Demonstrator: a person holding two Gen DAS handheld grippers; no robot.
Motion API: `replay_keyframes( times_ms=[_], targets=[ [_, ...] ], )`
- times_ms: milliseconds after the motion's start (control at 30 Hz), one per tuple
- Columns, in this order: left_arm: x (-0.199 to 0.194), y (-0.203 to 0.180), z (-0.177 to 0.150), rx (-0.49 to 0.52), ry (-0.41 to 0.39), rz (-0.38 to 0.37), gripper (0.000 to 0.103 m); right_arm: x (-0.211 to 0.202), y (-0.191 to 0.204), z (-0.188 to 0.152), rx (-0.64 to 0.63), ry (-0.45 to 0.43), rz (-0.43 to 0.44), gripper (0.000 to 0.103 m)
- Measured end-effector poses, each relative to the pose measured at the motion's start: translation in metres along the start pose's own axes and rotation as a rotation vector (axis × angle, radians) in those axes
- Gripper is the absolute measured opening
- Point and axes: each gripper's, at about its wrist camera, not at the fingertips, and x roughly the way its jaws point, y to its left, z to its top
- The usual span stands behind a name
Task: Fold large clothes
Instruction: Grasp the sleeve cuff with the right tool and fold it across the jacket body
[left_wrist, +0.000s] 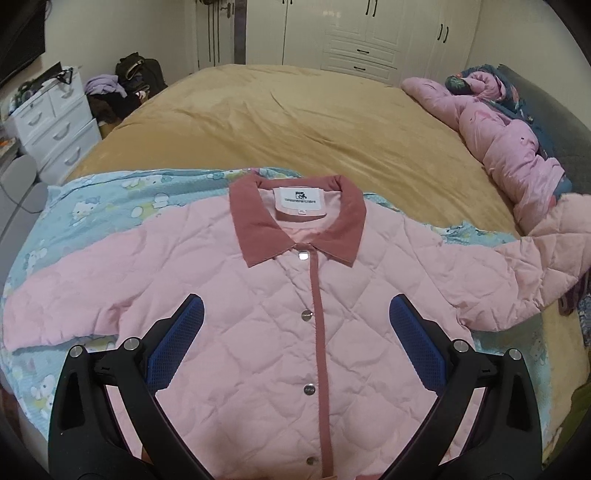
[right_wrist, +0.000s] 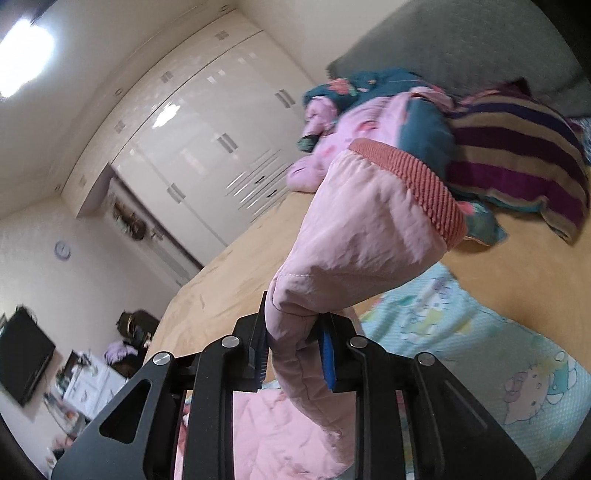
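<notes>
A pink quilted jacket (left_wrist: 258, 314) with a dusty-rose collar (left_wrist: 295, 218) lies buttoned, front up, on a light blue cartoon-print sheet (left_wrist: 103, 206) on the bed. My left gripper (left_wrist: 295, 314) hovers above the jacket's chest, open, with nothing between its blue pads. The jacket's right sleeve (left_wrist: 546, 254) is lifted off the bed at the right edge of the left wrist view. My right gripper (right_wrist: 293, 354) is shut on that sleeve (right_wrist: 354, 236) just behind its ribbed rose cuff (right_wrist: 413, 184), which sticks up past the fingertips.
The bed has a tan cover (left_wrist: 295, 118). A heap of pink and teal bedding (left_wrist: 509, 136) and a striped blanket (right_wrist: 517, 158) lie by the dark headboard (left_wrist: 554, 122). White drawers (left_wrist: 51, 122), bags (left_wrist: 136, 77) and a wardrobe (left_wrist: 369, 33) stand beyond the bed.
</notes>
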Motion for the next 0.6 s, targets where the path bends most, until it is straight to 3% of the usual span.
replay_keyframes(
  times_ms=[200, 600],
  targets=[
    [-0.019, 0.031, 0.007, -0.011, -0.043, -0.001, 0.094, 0.012, 0.062, -0.008, -0.084, 0.007, 0.042, 0.021],
    [-0.022, 0.076, 0.023, -0.065, -0.065, -0.054, 0.094, 0.028, 0.141, -0.036, -0.196, 0.034, 0.12, 0.021]
  ],
)
